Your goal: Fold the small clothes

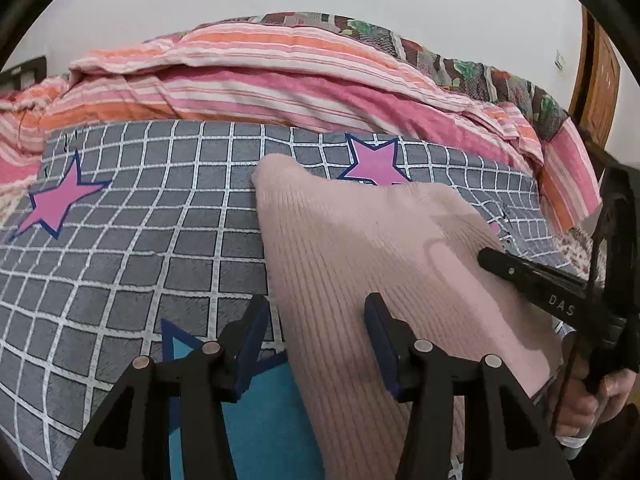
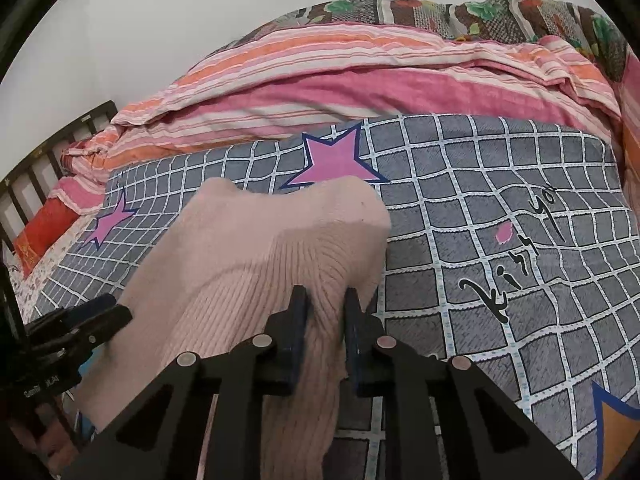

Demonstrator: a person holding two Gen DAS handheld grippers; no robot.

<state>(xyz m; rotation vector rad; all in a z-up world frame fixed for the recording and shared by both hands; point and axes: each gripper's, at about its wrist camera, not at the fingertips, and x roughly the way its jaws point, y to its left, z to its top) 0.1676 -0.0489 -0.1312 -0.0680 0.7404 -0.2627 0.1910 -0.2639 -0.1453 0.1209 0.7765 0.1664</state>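
Note:
A pink ribbed knit garment (image 1: 360,248) lies on the grey checked bedsheet (image 1: 140,220) with star prints. My left gripper (image 1: 316,312) hovers open over the garment's left edge. One finger is above the sheet and the other above the knit, and the pads press on nothing. In the right wrist view my right gripper (image 2: 325,304) is shut on a bunched fold of the pink garment (image 2: 248,248) near its right edge. Cloth fills the narrow gap between the pads. The right gripper's tip (image 1: 492,258) shows at the garment's right side, and the left gripper (image 2: 116,312) at the far left.
A striped pink and orange quilt (image 1: 260,80) is heaped along the back of the bed, with a floral cover (image 2: 440,12) behind it. Dark bed rails (image 2: 52,152) stand at the left. A wooden door (image 1: 600,80) is at the right. A hand (image 1: 600,396) grips the right tool.

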